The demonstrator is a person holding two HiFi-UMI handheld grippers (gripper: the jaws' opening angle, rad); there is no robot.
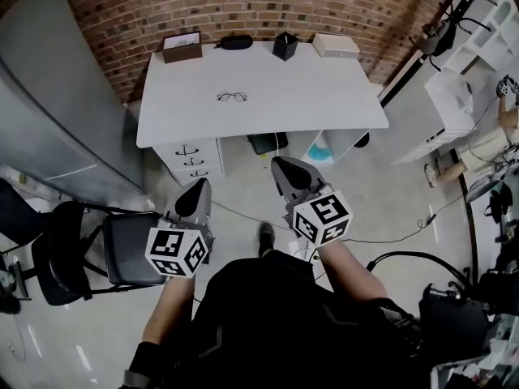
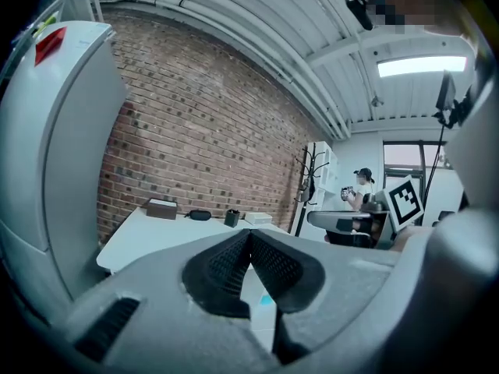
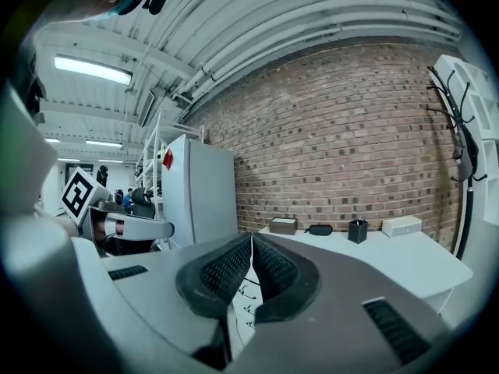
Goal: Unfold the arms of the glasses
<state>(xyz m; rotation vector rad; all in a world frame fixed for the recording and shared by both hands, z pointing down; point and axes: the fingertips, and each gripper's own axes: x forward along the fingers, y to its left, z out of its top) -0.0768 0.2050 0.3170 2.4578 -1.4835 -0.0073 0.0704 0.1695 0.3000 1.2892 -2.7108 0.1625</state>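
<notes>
The glasses [image 1: 232,96], thin and dark-framed, lie on the white desk [image 1: 324,87] near its middle, far ahead of both grippers. My left gripper [image 1: 197,186] is shut and holds nothing, out over the floor in front of the desk's drawers. My right gripper [image 1: 280,165] is also shut and empty, a little nearer the desk's front edge. In the left gripper view the jaws [image 2: 249,236] meet with nothing between them. The right gripper view shows the same for my right gripper [image 3: 252,240]. The glasses do not show in either gripper view.
Along the desk's back edge stand a brown box [image 1: 182,47], a black glasses case [image 1: 235,42], a black pen holder [image 1: 285,46] and a white box [image 1: 336,44]. Drawers [image 1: 192,159] sit under the desk's left. A black chair [image 1: 81,245] stands left, a person [image 1: 486,144] far right.
</notes>
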